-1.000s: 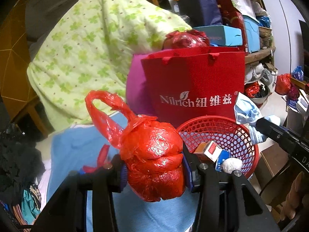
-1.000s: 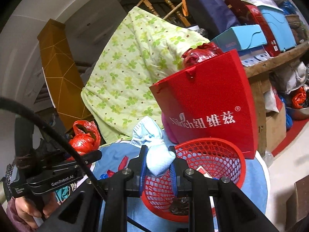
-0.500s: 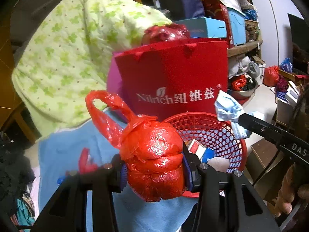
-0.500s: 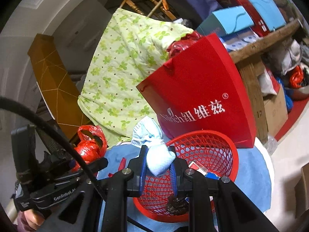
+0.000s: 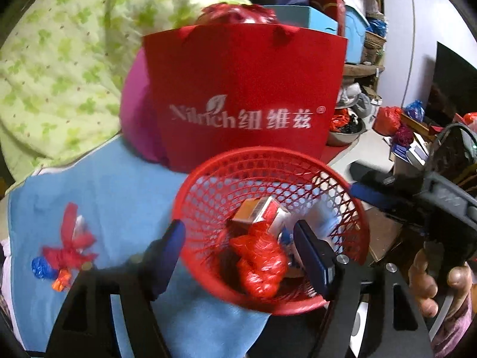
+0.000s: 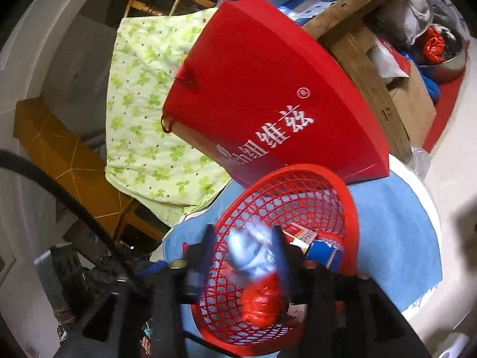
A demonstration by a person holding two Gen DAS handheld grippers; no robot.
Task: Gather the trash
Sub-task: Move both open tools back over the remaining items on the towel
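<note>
1. In the left wrist view, at 9 o'clock, a green flowered blanket (image 5: pixel 59 68) hangs over the back of the scene.
2. At 8 o'clock, small scraps of red and blue wrapper (image 5: pixel 64 253) lie on the blue cloth (image 5: pixel 119 197) that covers the table.
3. At 6 o'clock, the left gripper (image 5: pixel 238 247) has its jaws apart and opening. Its left finger is outside the rim of the basket and its right finger is over the inside.
4. Between these fingers a red plastic bag (image 5: pixel 259 262), tied into a bundle, is inside the red basket (image 5: pixel 208 179). The pads do not press on it.
5. Above the bag, near the centre, a small red and white box (image 5: pixel 262 211) lies in the basket.
6. At 12 o'clock, a red paper bag (image 5: pixel 244 89) with white letters stands just behind the basket.
7. At 3 o'clock, the right gripper (image 5: pixel 369 185) reaches over the right rim of the basket, and a hand (image 5: pixel 432 280) holds it at 4 o'clock.
8. In the right wrist view, at 6 o'clock, the right gripper (image 6: pixel 244 256) has its jaws opening. A pale blue cloth wad (image 6: pixel 250 256), blurred, is between the fingers above the basket (image 6: pixel 328 185); I cannot tell if the pads touch it.
9. Under it, the red plastic bag (image 6: pixel 259 301) lies in the basket.
</note>
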